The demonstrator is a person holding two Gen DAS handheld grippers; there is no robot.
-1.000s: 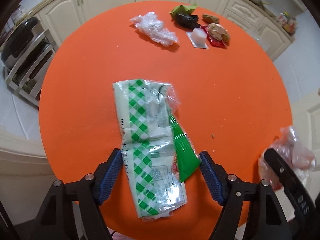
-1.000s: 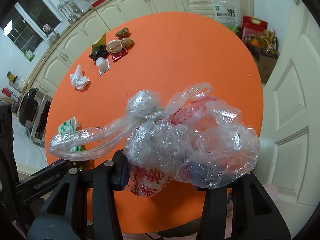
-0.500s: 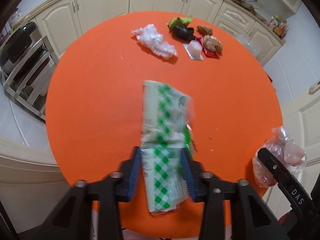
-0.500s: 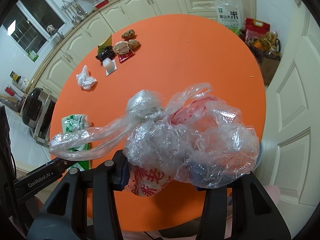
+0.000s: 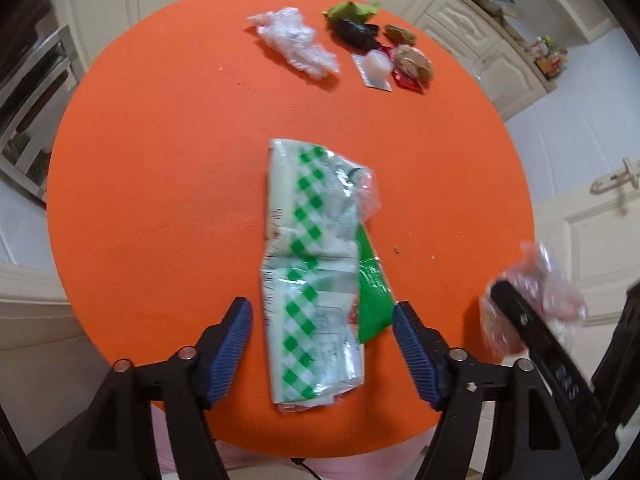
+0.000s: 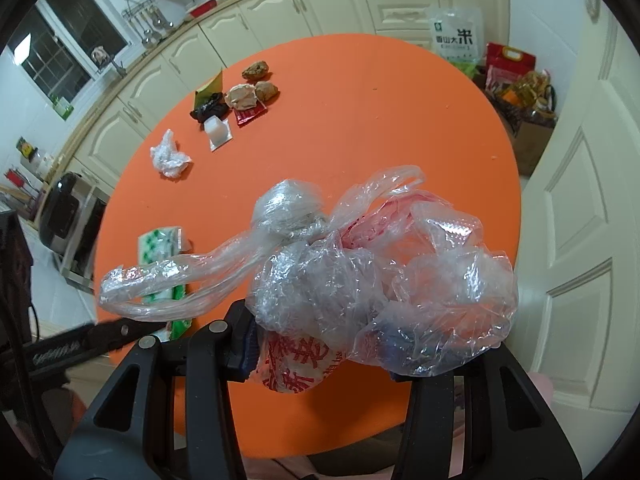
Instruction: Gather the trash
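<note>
A green-and-white checked wrapper lies flat on the round orange table, with a plain green wrapper tucked under its right edge. My left gripper straddles its near end; the jaws are opening and the blue pads stand clear of both edges. My right gripper is shut on a bundle of clear plastic bags with red print, held over the table's near right edge. That bundle shows blurred at the right of the left wrist view. The checked wrapper appears partly behind a bag loop.
At the table's far side lie a crumpled clear plastic, a black and green wrapper, a small white cup on a sachet and a red packet with brown lumps. Cabinets ring the table; a door stands right, bags on the floor.
Half a second ago the left jaws were squeezed on the checked wrapper; now they stand wide apart again and the wrapper lies flat. The right gripper still holds its bundle.
</note>
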